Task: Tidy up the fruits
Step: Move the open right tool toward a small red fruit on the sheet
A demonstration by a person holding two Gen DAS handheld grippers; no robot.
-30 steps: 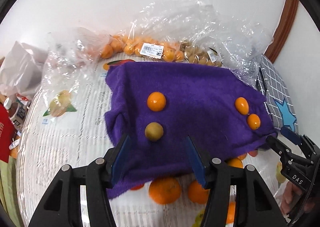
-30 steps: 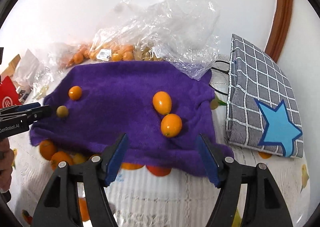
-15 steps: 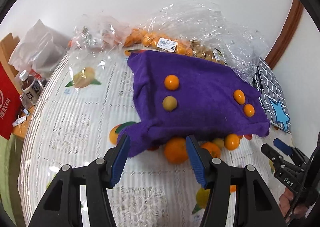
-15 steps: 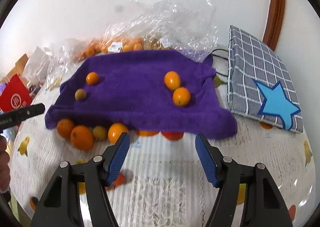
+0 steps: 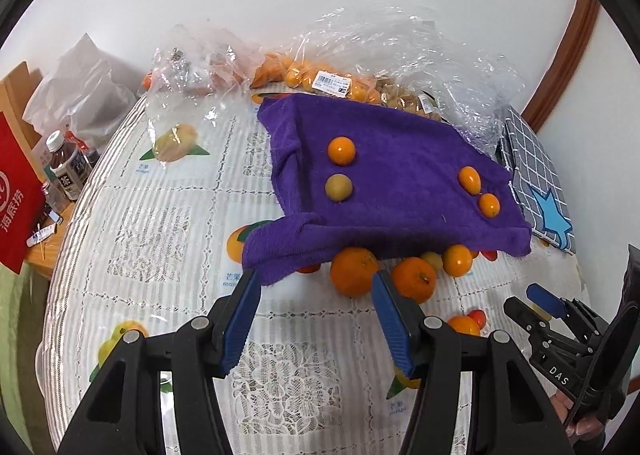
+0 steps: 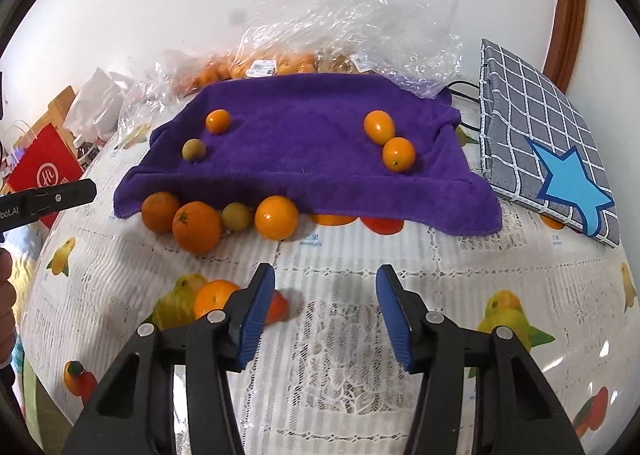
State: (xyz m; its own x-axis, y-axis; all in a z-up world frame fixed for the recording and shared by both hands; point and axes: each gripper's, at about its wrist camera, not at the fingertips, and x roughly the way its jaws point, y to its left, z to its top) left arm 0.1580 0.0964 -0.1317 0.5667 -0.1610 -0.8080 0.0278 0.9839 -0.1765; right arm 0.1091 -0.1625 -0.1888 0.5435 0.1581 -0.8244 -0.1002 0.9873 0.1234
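1. Left wrist view: our left gripper hangs over the tabletop with its jaws apart and nothing between them. The purple towel lies ahead of us. On it sit a small orange fruit with a greenish round fruit just beside it, and two more small orange fruits off to the right. We think the sorting has only begun, because a big orange and other loose fruits are bunched at the towel's near edge. Some of them are tucked under the towel, so we cannot count them. The right gripper shows low at the right edge, partly cut off.

2. Right wrist view: our right gripper has its jaws closing, with only bare tabletop between them. An orange and a red fruit sit just beside its left finger, half hidden behind it. Bags of fruit wait at the back, hard to see through the shiny plastic. A checked bag with a blue star lies at the right.
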